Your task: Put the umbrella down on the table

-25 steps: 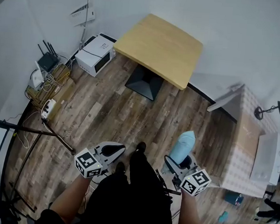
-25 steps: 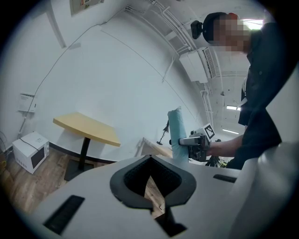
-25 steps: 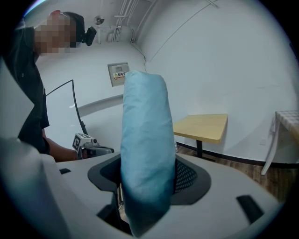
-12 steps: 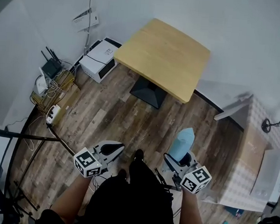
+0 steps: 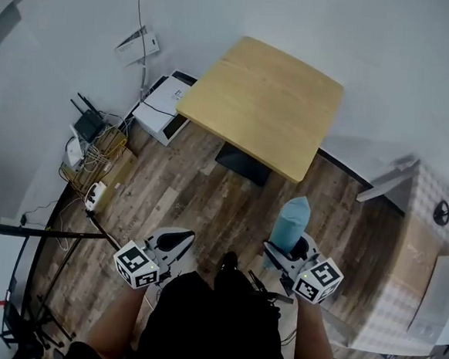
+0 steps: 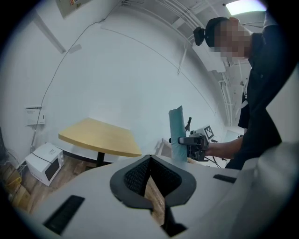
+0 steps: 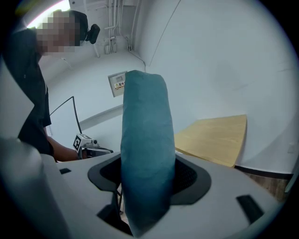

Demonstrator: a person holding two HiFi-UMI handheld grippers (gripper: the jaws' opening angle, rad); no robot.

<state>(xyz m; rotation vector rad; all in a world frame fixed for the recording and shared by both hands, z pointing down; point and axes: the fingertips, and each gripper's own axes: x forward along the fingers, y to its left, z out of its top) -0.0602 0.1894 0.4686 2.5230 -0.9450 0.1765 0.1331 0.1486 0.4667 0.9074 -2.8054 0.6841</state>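
- The right tool [image 5: 290, 253] was closed on the umbrella [image 5: 291, 223], with one jaw pressed on each side of it.
- The umbrella was blue-green and folded up. Its lower part sat between the jaws, and the rest stuck out past the tips.
- In the left gripper view the umbrella [image 6: 177, 135] stood upright in that tool.
- It was held up over the wood floor [image 5: 184, 195], in front of the person and on their right side.
- The umbrella was not on the desk [image 5: 261, 104]. The yellow desk stood ahead of it, apart from it, with bare floor in between.
- The left tool [image 5: 174, 243] was closed, with its jaws together at the tips and nothing between them.
- The left tool was well to the left of the umbrella and did not touch it.
- There was one umbrella, one desk and two tools.
- One white box [image 5: 162, 106] sat on the floor by the wall, just left of the desk.
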